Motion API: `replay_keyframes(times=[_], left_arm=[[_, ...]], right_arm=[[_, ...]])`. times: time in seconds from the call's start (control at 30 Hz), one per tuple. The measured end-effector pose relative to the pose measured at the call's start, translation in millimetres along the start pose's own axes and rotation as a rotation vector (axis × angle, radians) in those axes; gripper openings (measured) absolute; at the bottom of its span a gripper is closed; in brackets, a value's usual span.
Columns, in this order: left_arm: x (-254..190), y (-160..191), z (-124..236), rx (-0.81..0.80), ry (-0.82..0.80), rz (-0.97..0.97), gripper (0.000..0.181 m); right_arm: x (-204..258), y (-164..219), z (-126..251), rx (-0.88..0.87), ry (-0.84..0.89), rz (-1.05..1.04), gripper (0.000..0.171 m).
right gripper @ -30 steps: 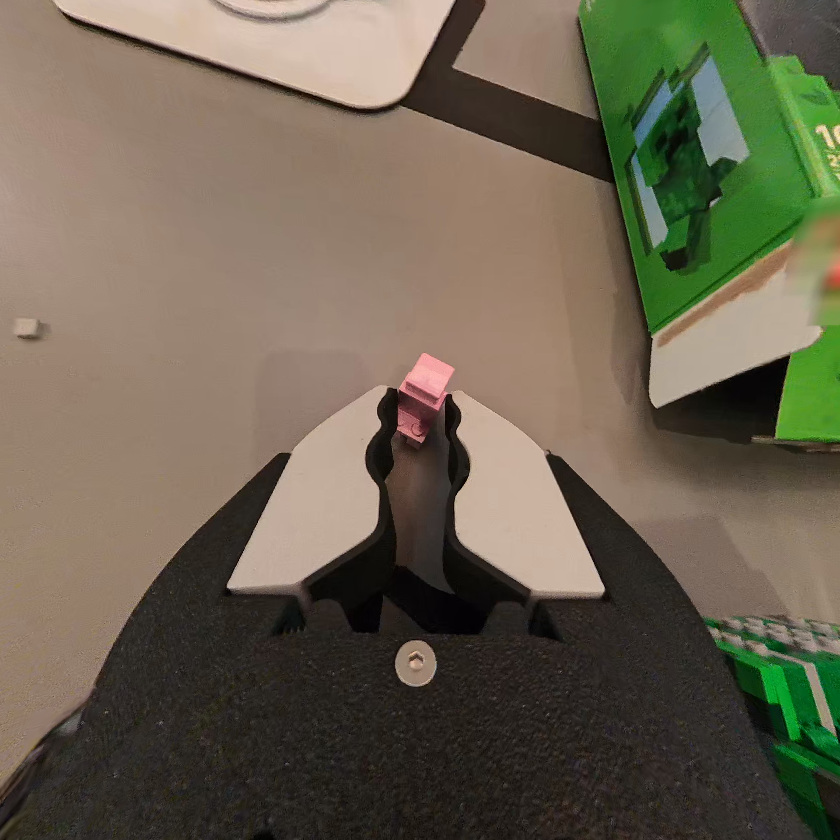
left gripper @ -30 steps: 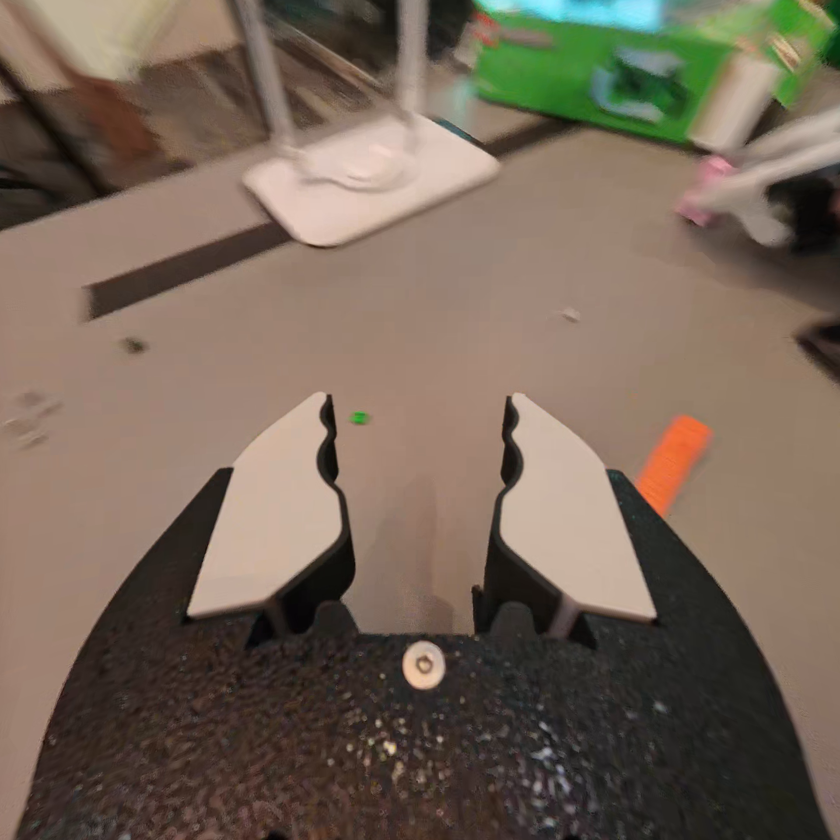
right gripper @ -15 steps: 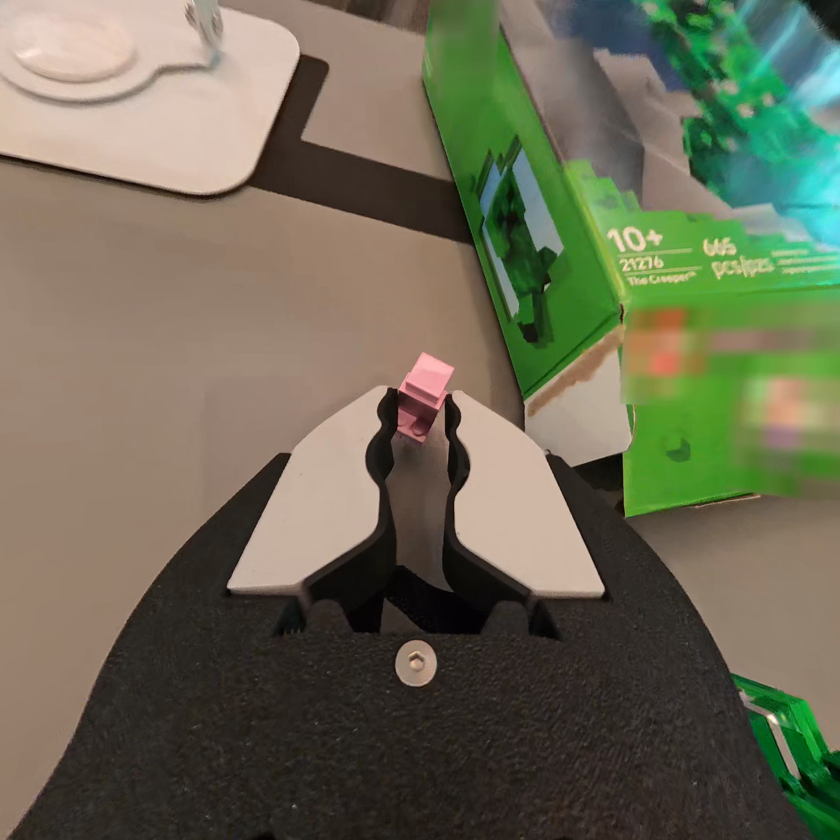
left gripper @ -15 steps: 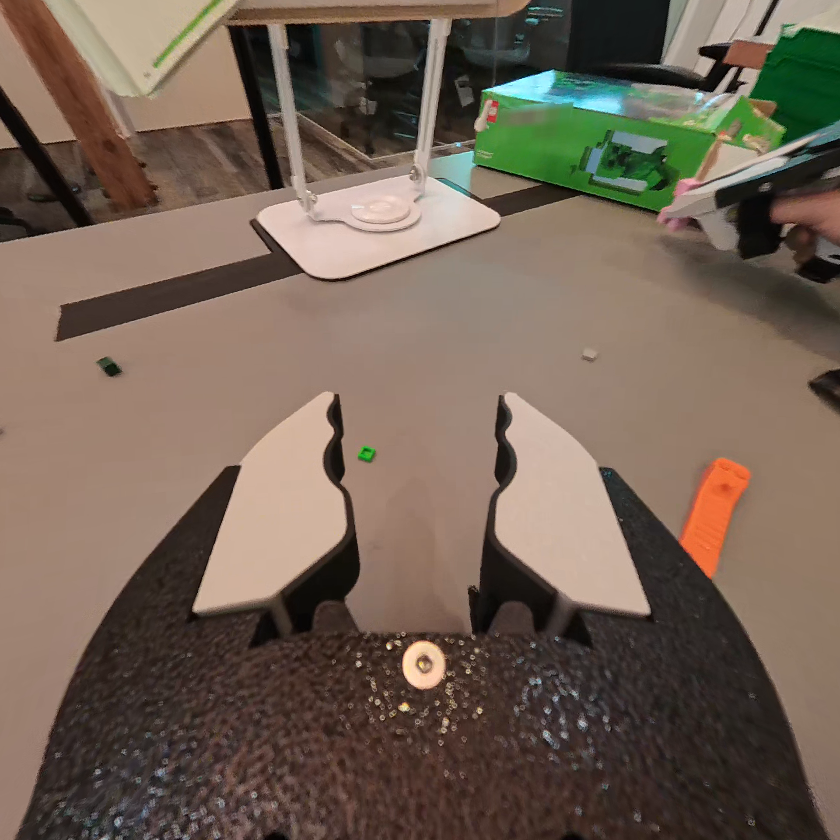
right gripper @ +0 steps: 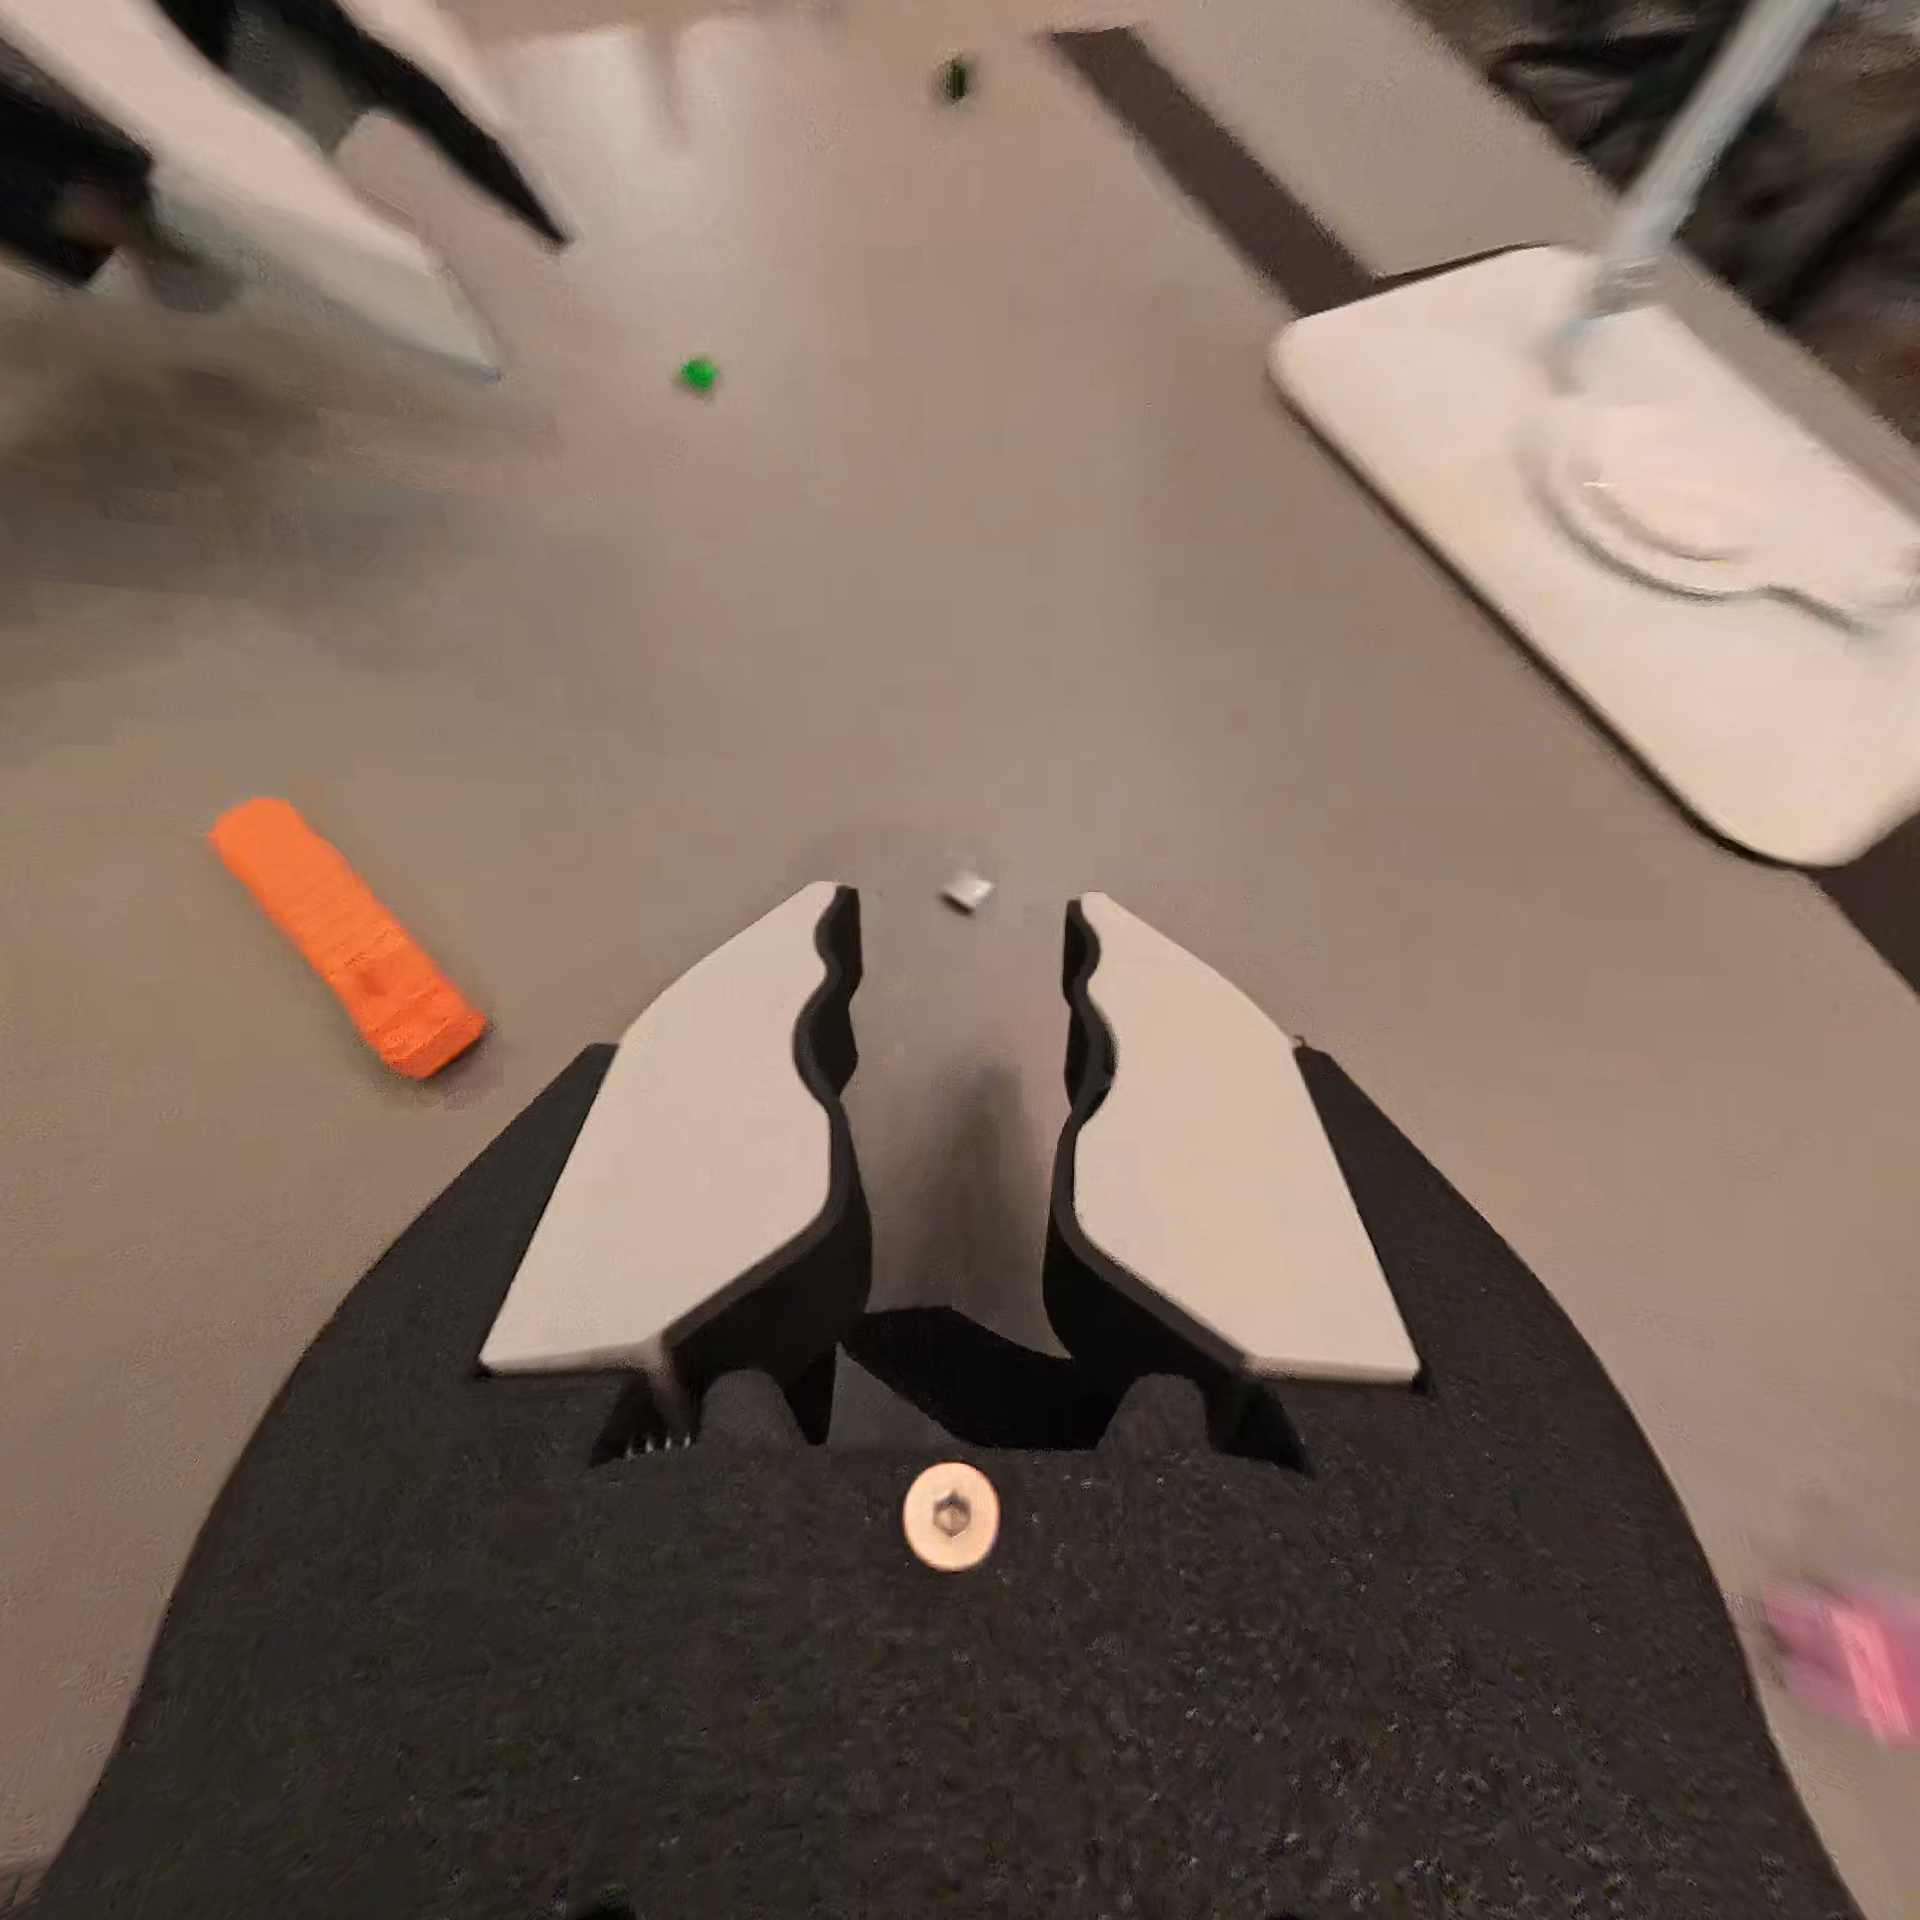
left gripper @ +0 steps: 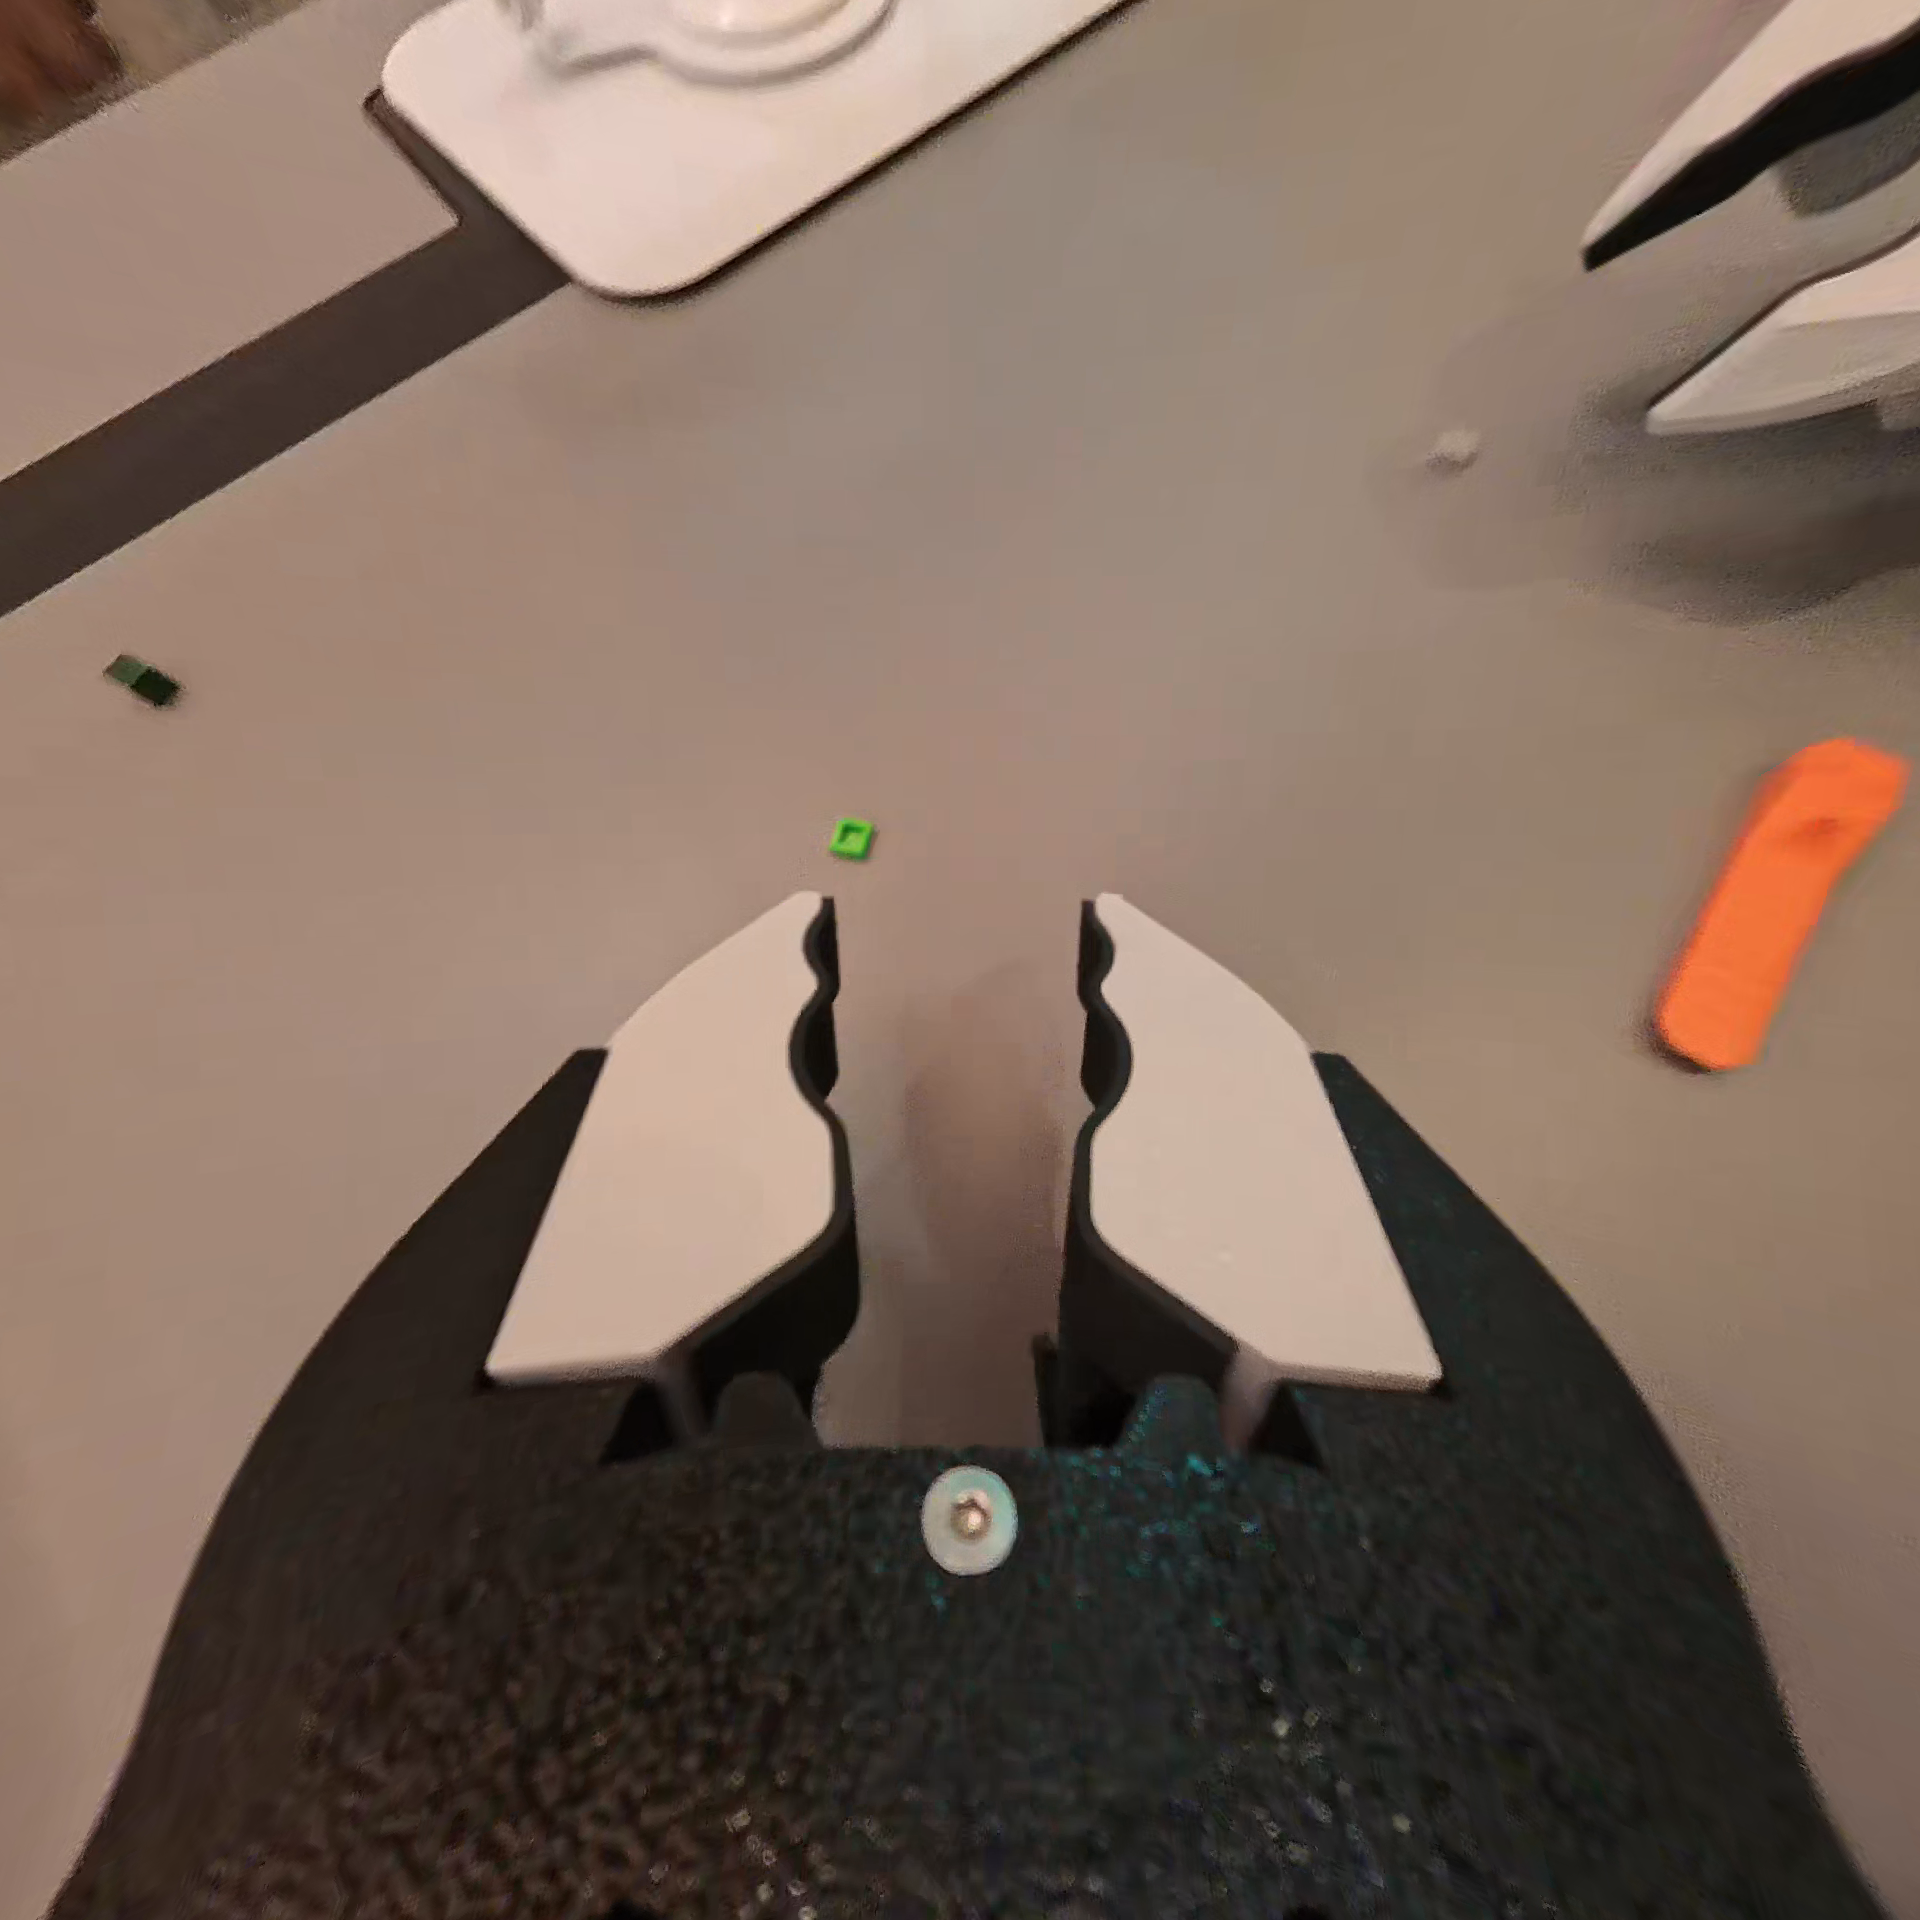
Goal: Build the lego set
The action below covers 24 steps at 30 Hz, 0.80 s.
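My left gripper (left gripper: 956, 909) is open and empty, low over the grey table. A tiny bright green piece (left gripper: 852, 838) lies just ahead of its left fingertip; it also shows in the right wrist view (right gripper: 698, 374). My right gripper (right gripper: 961, 899) is open and empty. A small light grey piece (right gripper: 966, 890) lies on the table just ahead, between its fingertips, and shows in the left wrist view (left gripper: 1452, 450). A pink piece (right gripper: 1844, 1662) lies blurred at the lower right edge of the right wrist view. Each gripper shows in the other's view: the right (left gripper: 1766, 239), the left (right gripper: 260, 197).
An orange brick separator (left gripper: 1782, 914) lies on the table between the grippers, also in the right wrist view (right gripper: 348, 935). A dark green piece (left gripper: 143, 681) lies at the far left. A white stand base (left gripper: 727, 135) sits at the back, also in the right wrist view (right gripper: 1621, 540). My right fingertips sit around 20 cm from my left ones.
My right gripper has opened and let go of the pink piece, swung round from the green box, and now faces the grey piece. My left gripper has narrowed slightly and tilted down toward the table.
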State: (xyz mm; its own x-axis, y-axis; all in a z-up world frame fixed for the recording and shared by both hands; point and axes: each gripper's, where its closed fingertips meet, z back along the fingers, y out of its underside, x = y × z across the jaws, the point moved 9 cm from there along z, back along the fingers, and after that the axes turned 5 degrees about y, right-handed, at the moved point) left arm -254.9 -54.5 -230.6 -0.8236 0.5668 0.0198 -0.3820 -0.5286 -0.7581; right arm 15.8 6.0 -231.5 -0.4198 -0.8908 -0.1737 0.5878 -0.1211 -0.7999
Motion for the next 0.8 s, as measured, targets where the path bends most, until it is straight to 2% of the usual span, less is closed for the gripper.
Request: replay_keyframes(times=[0.1, 0.23, 0.37, 0.57, 0.8], left_arm=[[9, 2, -5, 0.014, 0.012, 0.002, 0.040], [23, -2, -16, 0.059, 0.046, -0.016, 0.035], [36, -6, -30, 0.124, 0.072, -0.010, 0.022], [39, -11, -38, 0.157, 0.156, -0.030, 0.018], [37, -14, -39, 0.195, 0.220, -0.052, 0.019]], right_arm=[[-3, 2, -18, 0.043, -0.086, 0.025, 0.028], [-12, 4, -23, 0.059, -0.193, 0.012, 0.027], [-20, 5, -24, 0.095, -0.157, -0.011, 0.022], [-15, 7, -29, 0.116, -0.079, -0.060, 0.017], [-8, 1, -34, 0.166, -0.084, -0.028, 0.019]])
